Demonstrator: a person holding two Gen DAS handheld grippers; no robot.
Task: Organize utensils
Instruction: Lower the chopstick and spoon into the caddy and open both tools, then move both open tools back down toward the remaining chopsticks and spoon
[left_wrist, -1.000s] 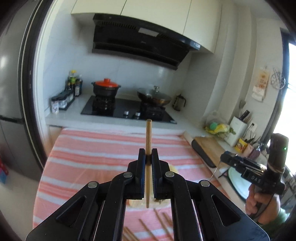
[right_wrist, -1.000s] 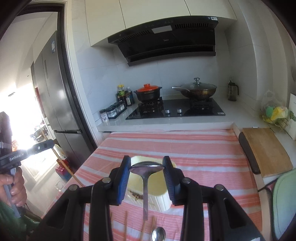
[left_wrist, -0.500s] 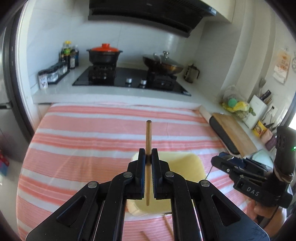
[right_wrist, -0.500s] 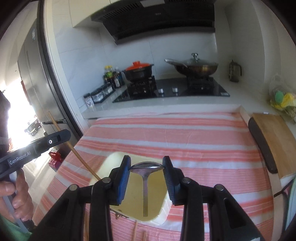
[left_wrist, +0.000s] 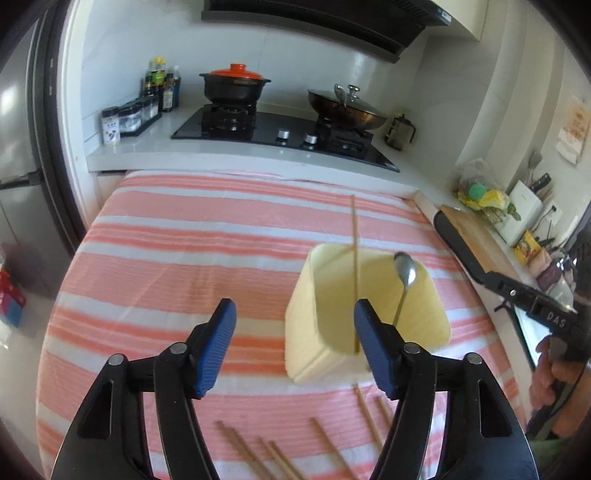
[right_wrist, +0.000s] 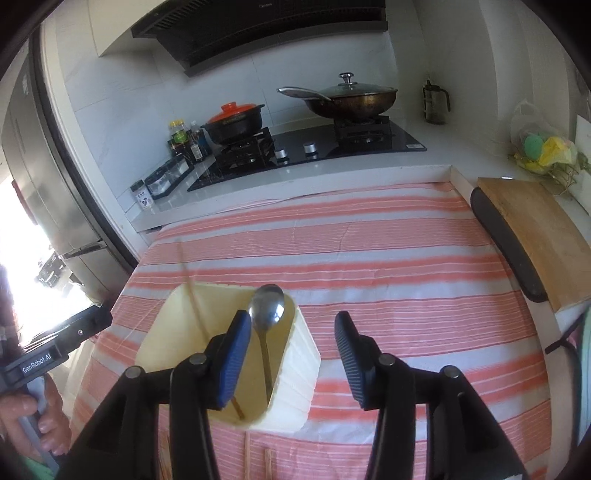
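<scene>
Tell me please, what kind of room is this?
Most likely a home kitchen. A gas hob carries a black pot with an orange lid and a lidded wok, under a range hood, and a fridge stands nearby.

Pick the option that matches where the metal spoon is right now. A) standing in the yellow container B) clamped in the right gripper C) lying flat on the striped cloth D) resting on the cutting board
A: the spoon stands bowl-up inside the yellow container, beside a chopstick, and the right gripper is open and empty.
</scene>
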